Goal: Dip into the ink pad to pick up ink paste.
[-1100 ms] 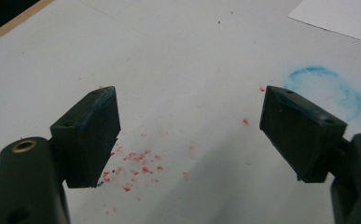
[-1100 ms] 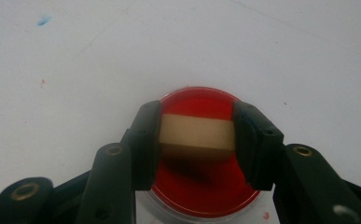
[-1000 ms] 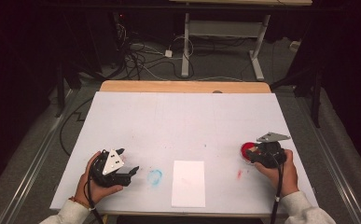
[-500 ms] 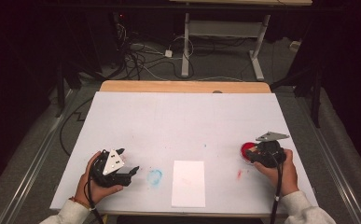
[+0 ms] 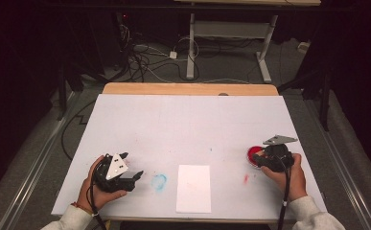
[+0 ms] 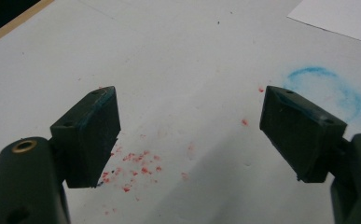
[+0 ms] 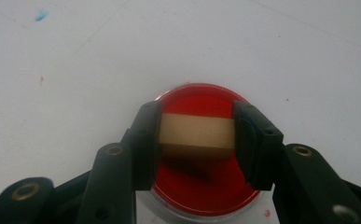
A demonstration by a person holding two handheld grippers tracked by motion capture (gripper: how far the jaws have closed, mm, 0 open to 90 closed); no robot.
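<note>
My right gripper [image 7: 197, 137] is shut on a small tan wooden block [image 7: 196, 132], held just over a round red ink pad [image 7: 201, 186]. From the high view that red pad [image 5: 254, 154] lies at the table's right, partly under the right gripper [image 5: 269, 155]. A white sheet of paper [image 5: 193, 188] lies near the front edge at the middle. My left gripper [image 5: 136, 176] rests low at the front left, open, with nothing between its jaws [image 6: 190, 135]. A faint blue ring stain [image 5: 158, 182] sits between it and the paper.
The white tabletop [image 5: 188, 129] carries red crumbs [image 6: 136, 165] under the left gripper and a red smear [image 5: 246, 178] near the pad. A wooden strip [image 5: 188, 89] runs along the far edge. Cables and a desk frame [image 5: 226, 43] lie on the floor beyond.
</note>
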